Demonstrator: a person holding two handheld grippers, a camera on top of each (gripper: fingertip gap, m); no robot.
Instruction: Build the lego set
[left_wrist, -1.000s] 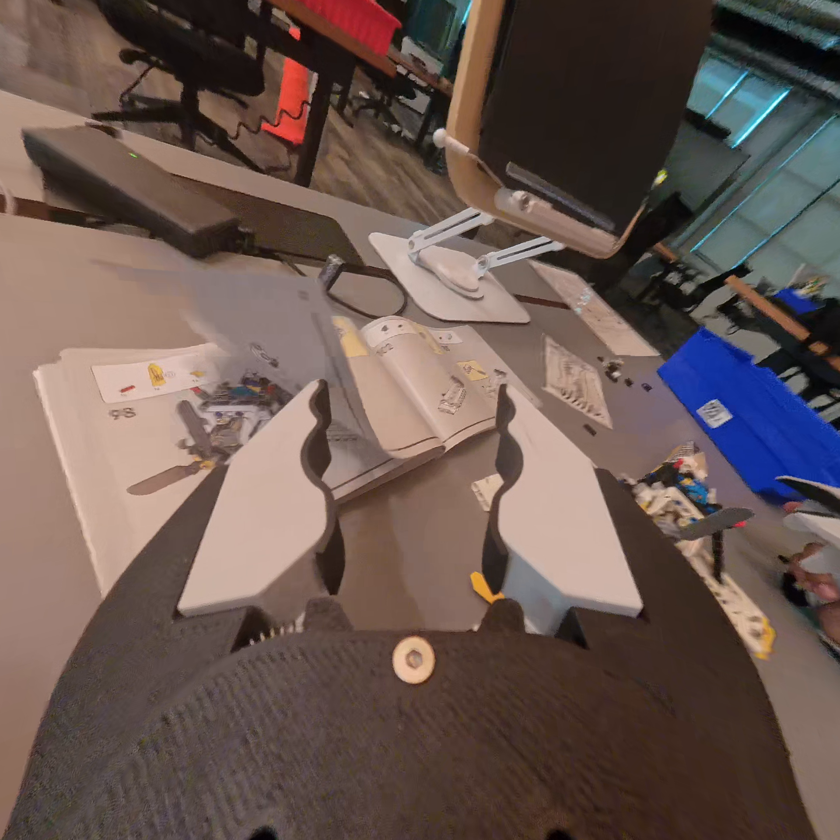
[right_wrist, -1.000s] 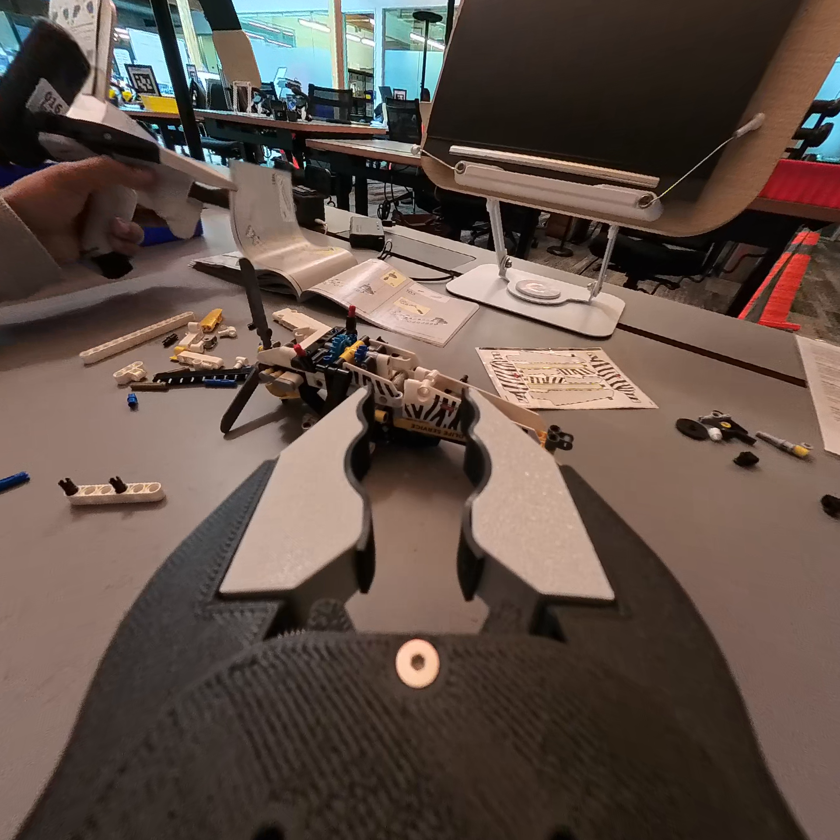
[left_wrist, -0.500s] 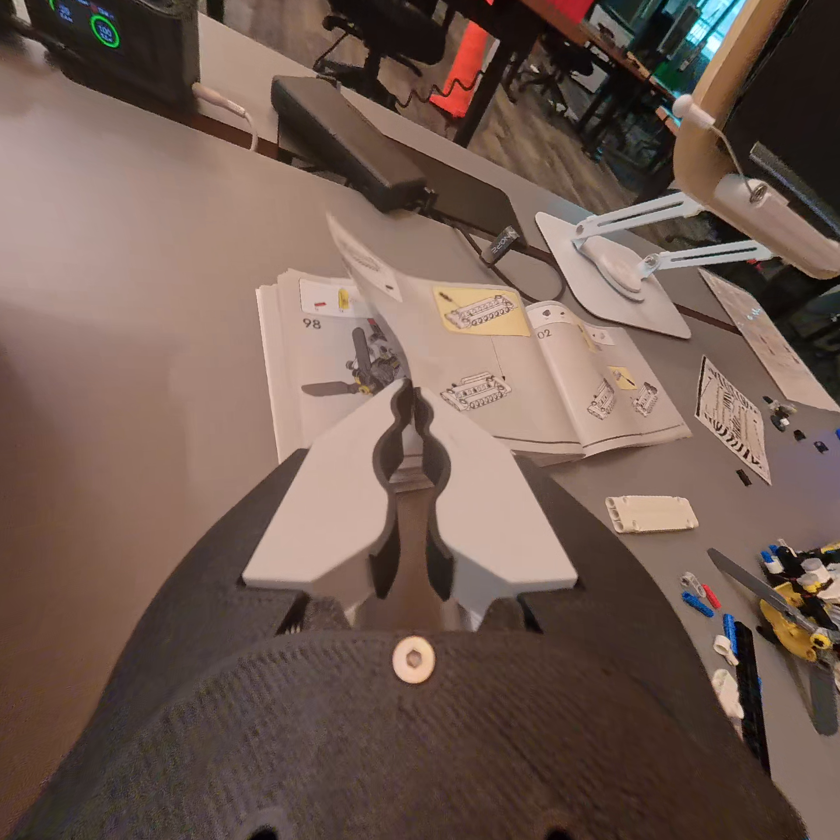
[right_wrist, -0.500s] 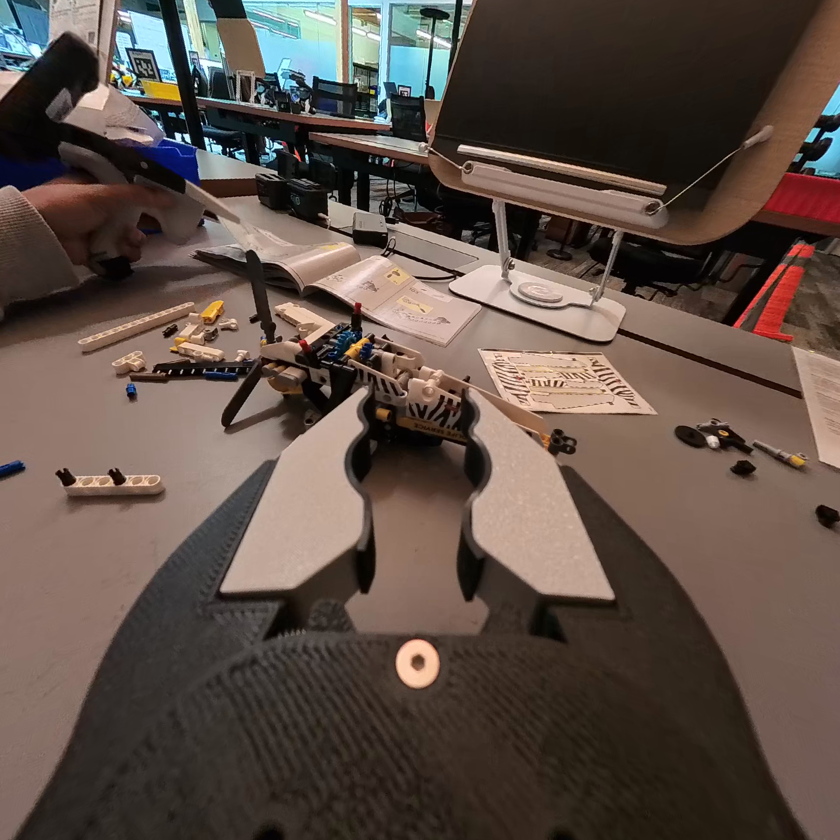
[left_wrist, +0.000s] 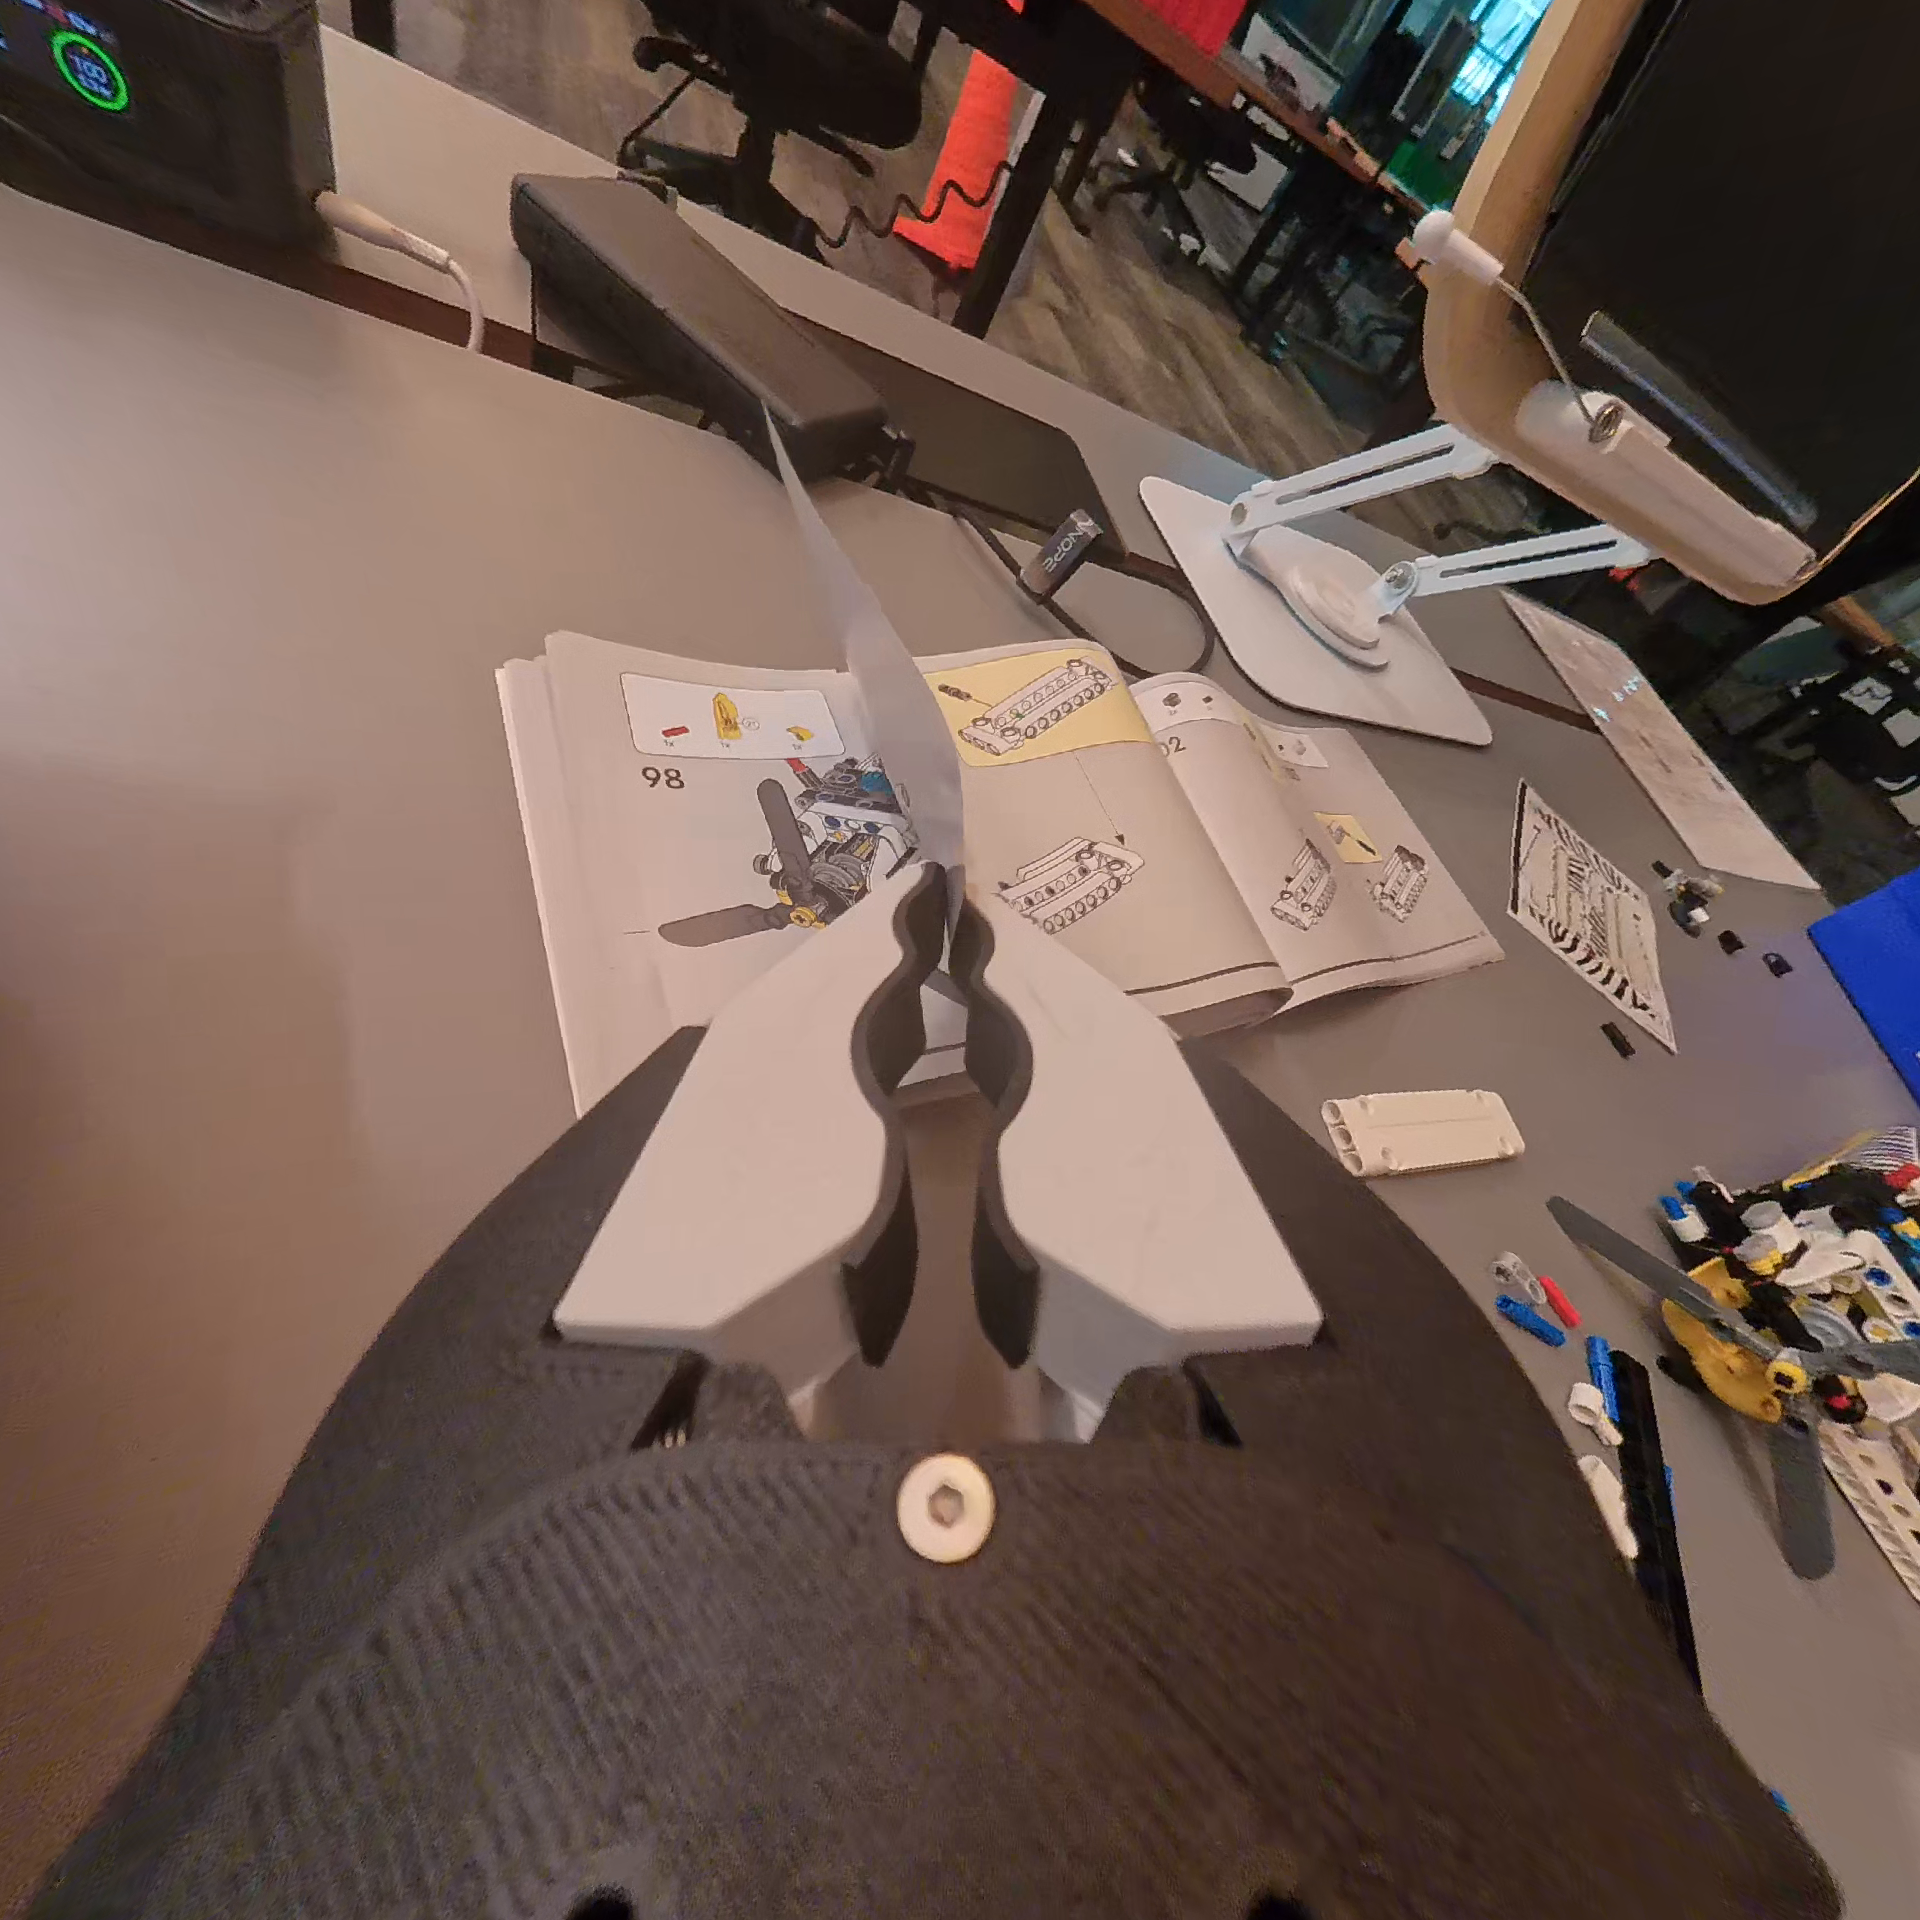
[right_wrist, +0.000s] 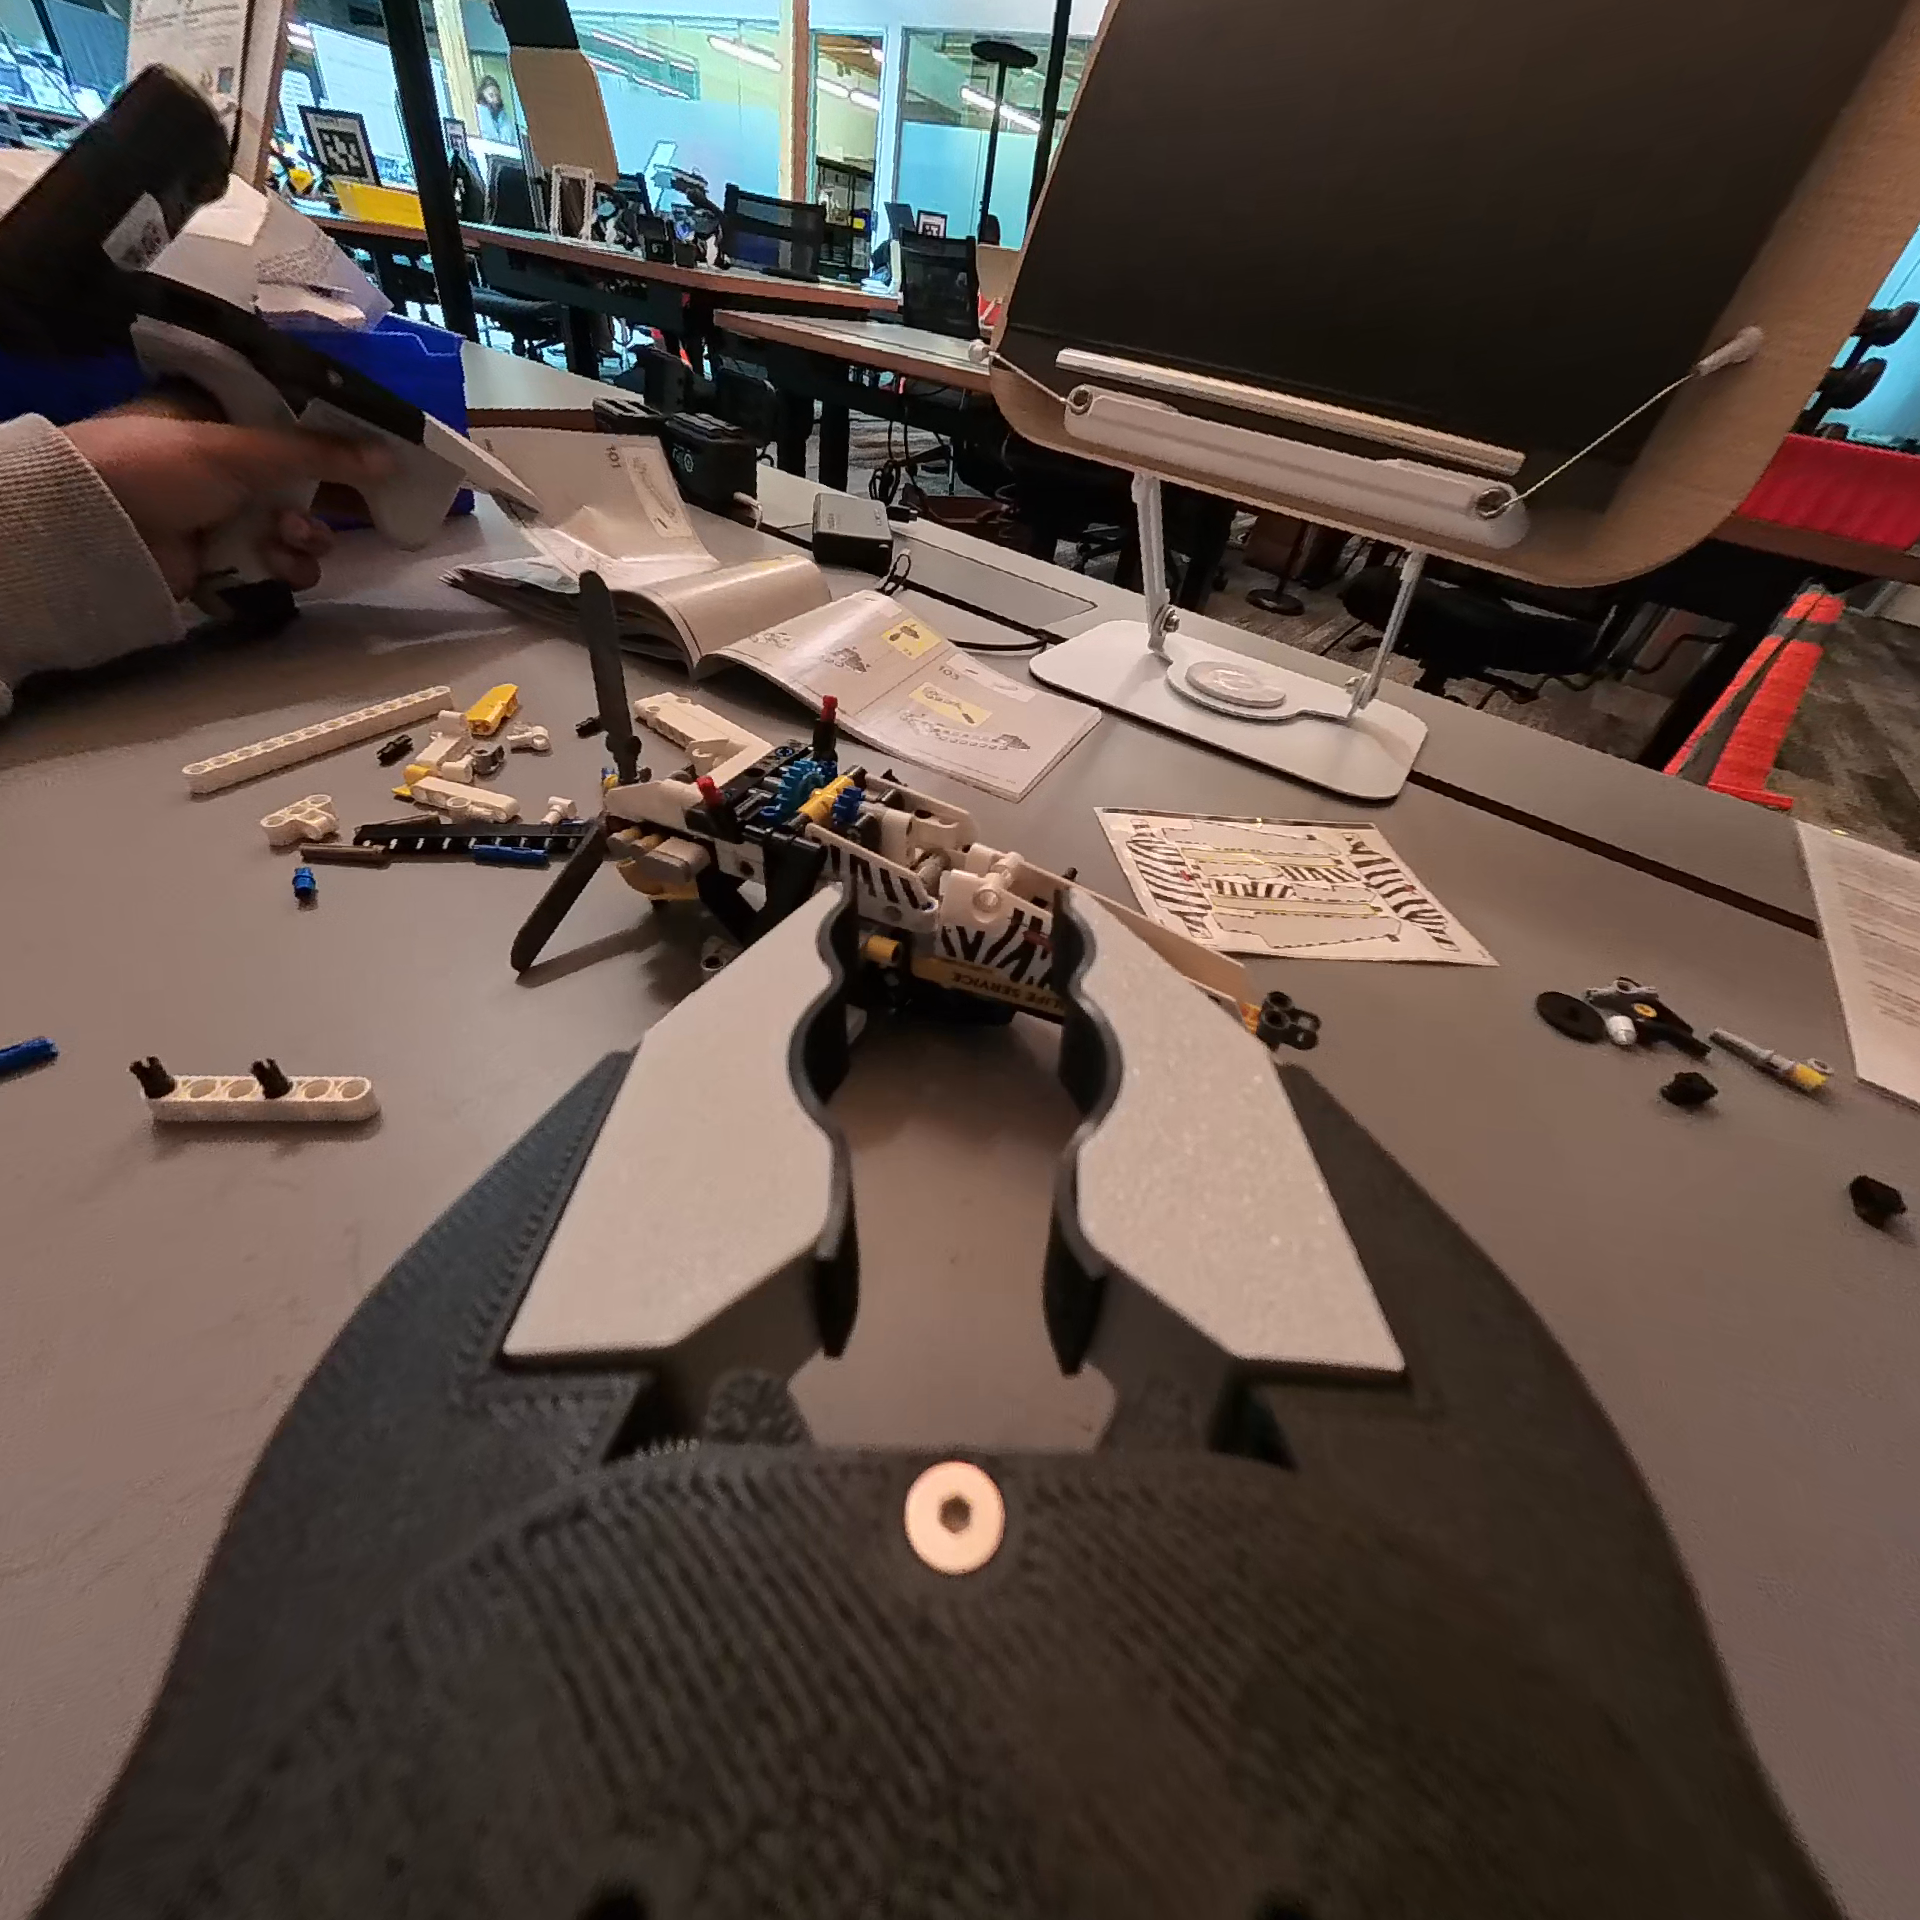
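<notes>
L gripper (left_wrist: 948, 914) tips pinched tight, raised off the desk, angled down. R gripper (right_wrist: 951, 940) jaws apart, held low & level.

Grey table (right_wrist: 1455, 1299) — booklet (left_wrist: 1091, 831), loose bricks (right_wrist: 447, 790)

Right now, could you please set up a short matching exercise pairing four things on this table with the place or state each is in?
Things:
1. left gripper
2. right gripper
3. white beam with two black pins
4. zebra sticker sheet

States:
A. lies flat beyond the model plane, toward the stand
B. jaws shut on a booklet page
C. jaws open, just short of the model plane
D. lies alone, left of the right gripper

Pairs: 1-B, 2-C, 3-D, 4-A
</notes>
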